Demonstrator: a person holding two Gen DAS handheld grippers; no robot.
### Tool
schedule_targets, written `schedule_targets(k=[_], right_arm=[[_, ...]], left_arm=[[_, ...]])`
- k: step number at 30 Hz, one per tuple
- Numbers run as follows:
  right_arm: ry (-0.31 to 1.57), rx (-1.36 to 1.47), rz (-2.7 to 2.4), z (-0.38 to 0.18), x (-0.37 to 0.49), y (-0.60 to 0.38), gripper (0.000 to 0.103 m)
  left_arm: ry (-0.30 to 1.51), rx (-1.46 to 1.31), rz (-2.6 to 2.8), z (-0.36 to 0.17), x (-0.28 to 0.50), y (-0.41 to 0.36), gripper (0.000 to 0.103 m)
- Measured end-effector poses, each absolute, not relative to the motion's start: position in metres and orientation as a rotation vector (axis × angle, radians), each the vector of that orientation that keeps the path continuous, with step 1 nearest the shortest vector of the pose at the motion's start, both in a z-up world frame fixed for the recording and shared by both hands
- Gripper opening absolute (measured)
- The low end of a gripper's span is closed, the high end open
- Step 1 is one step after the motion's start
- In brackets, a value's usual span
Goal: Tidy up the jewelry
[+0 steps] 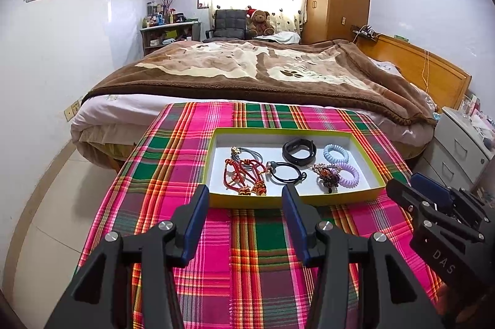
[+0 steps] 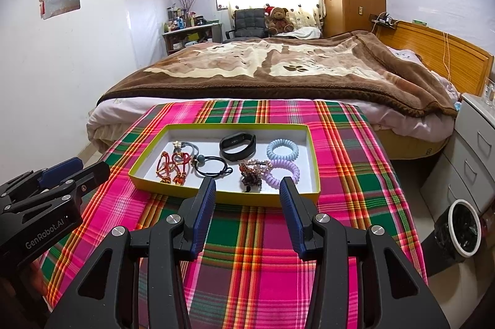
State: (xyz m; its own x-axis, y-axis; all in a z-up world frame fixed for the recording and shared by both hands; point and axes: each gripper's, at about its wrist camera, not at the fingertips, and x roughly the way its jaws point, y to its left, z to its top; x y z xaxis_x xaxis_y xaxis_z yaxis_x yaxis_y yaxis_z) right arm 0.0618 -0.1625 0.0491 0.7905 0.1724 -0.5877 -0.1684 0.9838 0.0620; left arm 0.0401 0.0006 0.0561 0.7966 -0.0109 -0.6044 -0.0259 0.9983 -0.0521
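A shallow yellow-rimmed tray (image 1: 297,199) (image 2: 222,197) with a white floor sits on the plaid cloth. Inside lie red cord bracelets (image 1: 244,174) (image 2: 171,166), a grey hair tie (image 1: 250,157), a black hair tie (image 1: 286,173) (image 2: 213,169), a black wristband (image 1: 299,152) (image 2: 237,146), a blue coil tie (image 1: 336,153) (image 2: 283,149), a purple coil tie (image 1: 349,177) (image 2: 283,173) and a beaded piece (image 1: 328,177) (image 2: 252,176). My left gripper (image 1: 246,193) hovers open before the tray's near rim. My right gripper (image 2: 247,188) is open too, nothing between its fingers.
The plaid-covered table (image 1: 263,251) (image 2: 263,251) stands at the foot of a bed with a brown blanket (image 1: 247,66). A white drawer unit (image 2: 476,149) and a black bin (image 2: 461,228) stand to the right. The right gripper's body (image 1: 442,220) shows at the left view's right edge.
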Motion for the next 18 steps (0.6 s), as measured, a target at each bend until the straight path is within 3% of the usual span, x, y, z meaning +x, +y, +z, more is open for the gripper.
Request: schedule_targets(k=[18], right_arm=[[0.637, 0.008, 0.179, 0.0495, 0.0578, -0.1624, 0.044]], left_arm=[[0.654, -0.073, -0.002, 0.0523, 0.0385, -0.0008, 0.051]])
